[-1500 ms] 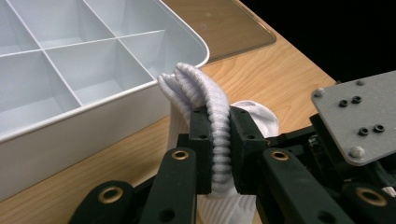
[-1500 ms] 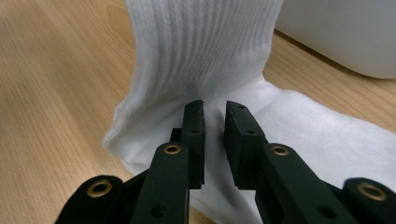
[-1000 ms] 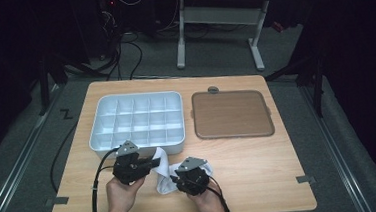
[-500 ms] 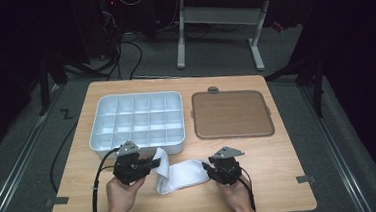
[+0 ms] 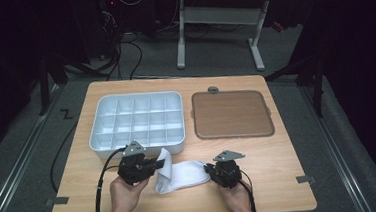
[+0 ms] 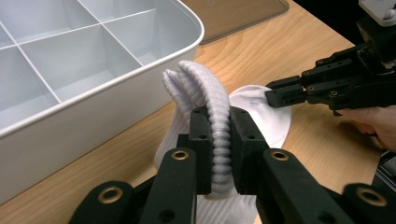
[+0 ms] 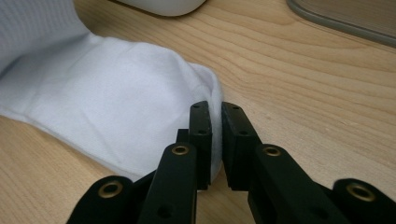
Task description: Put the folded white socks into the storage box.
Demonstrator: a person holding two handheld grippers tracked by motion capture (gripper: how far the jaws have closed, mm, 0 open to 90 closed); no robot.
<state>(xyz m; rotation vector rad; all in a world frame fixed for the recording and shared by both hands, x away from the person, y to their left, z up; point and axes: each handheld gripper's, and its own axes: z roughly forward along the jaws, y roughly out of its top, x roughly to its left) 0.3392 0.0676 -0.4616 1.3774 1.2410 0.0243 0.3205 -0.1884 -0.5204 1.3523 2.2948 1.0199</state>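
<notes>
A white sock [image 5: 183,175] lies stretched across the wooden table [image 5: 279,154] near its front edge, between my two grippers. My left gripper [image 5: 159,163] is shut on the sock's ribbed cuff [image 6: 201,81], which stands up doubled between the jaws of the left gripper [image 6: 219,116]. My right gripper [image 5: 208,168] grips the opposite, toe end. In the right gripper view its jaws have just been closing and now pinch the thin edge of the sock [image 7: 116,107] at the right gripper [image 7: 215,109]. The left gripper view also shows the right gripper [image 6: 280,95] biting the sock's far edge.
A white compartment tray [image 5: 135,95] stands just behind the left gripper, its wall [image 6: 93,121] close to the cuff. A flat brown lid [image 5: 231,114] lies to the tray's right. Cables trail from both grippers toward the table's front edge.
My right gripper moved to the right, away from the left one, and the sock went from bunched to drawn out flat between them. The left gripper kept its place.
</notes>
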